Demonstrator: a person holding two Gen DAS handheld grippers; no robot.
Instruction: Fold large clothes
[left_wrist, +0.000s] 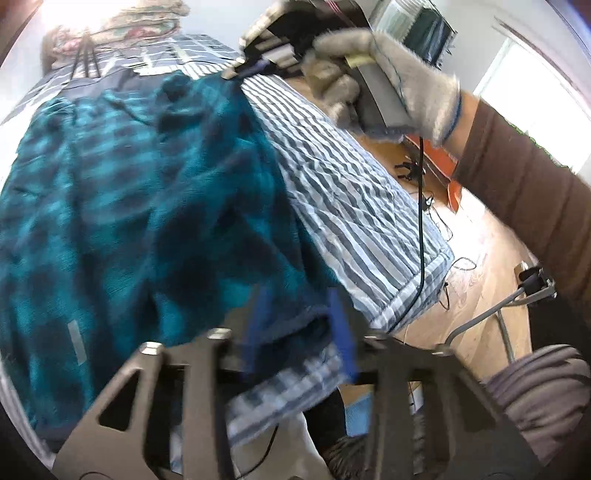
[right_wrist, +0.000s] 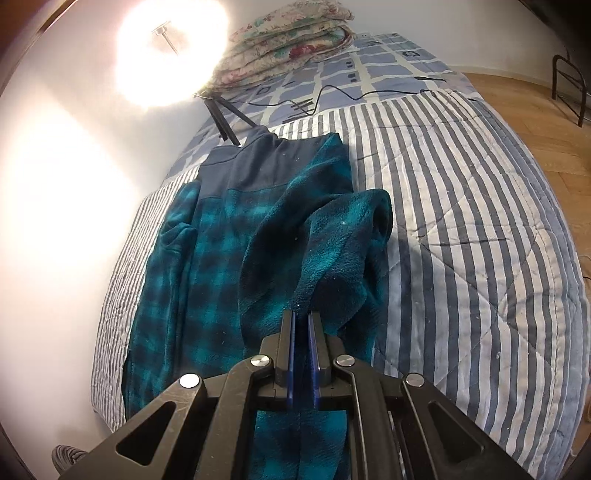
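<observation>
Lengthwise on the striped quilt (right_wrist: 461, 206) lies the teal plaid fleece (right_wrist: 221, 258), partly folded.
Right gripper (right_wrist: 302, 325) clenches a raised fold of fleece at its 6 o'clock edge; left gripper (left_wrist: 299, 314) stands released, jaws apart over the hem.

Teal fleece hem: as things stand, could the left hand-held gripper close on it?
Probably yes. The left hand-held gripper is open, with the hem of the teal fleece lying right between its blue pads and nothing in front. The right hand-held gripper pinches fabric elsewhere.
</observation>
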